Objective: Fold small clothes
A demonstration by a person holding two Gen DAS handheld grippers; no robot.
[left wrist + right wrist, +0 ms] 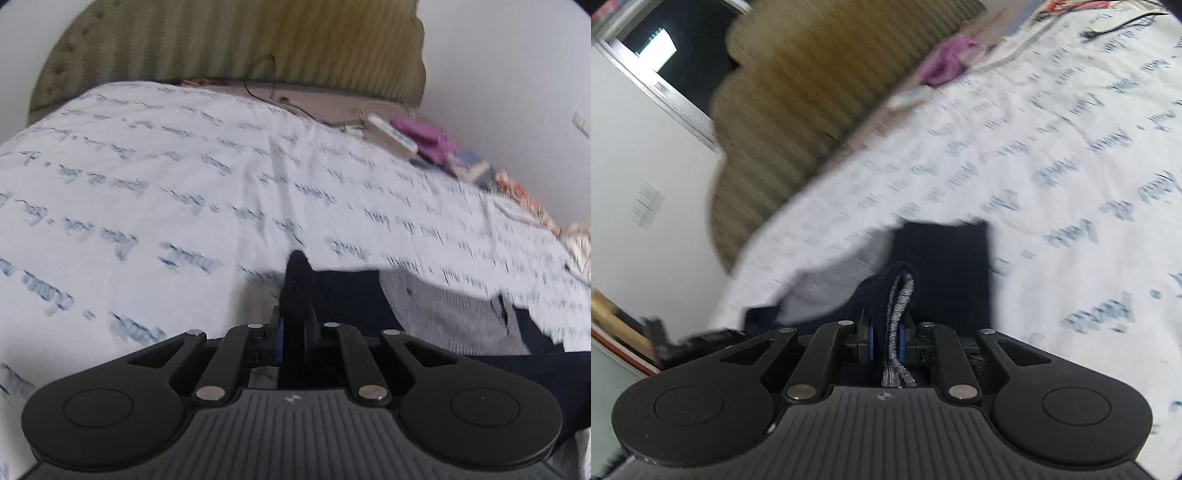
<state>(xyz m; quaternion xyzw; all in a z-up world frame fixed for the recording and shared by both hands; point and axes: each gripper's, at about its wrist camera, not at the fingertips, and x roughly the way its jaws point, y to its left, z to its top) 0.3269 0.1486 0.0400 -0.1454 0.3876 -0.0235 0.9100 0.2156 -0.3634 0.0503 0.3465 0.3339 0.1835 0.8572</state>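
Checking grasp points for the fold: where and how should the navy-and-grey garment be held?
By its edges, pinched from the near side, as now. The left gripper is shut on a navy fold of the navy-and-grey garment. The right gripper clamps a doubled navy and grey edge standing upright between its pads. The rest drapes slack on the printed bedsheet, so only thin edges fit the jaws.

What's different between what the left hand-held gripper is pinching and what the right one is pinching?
The left hand-held gripper pinches plain dark navy fabric; the right hand-held gripper pinches navy fabric with a grey knit edge. The left fold stands up as one thick ridge; the right shows several thin layers. Both are shut on cloth above the printed bedsheet.
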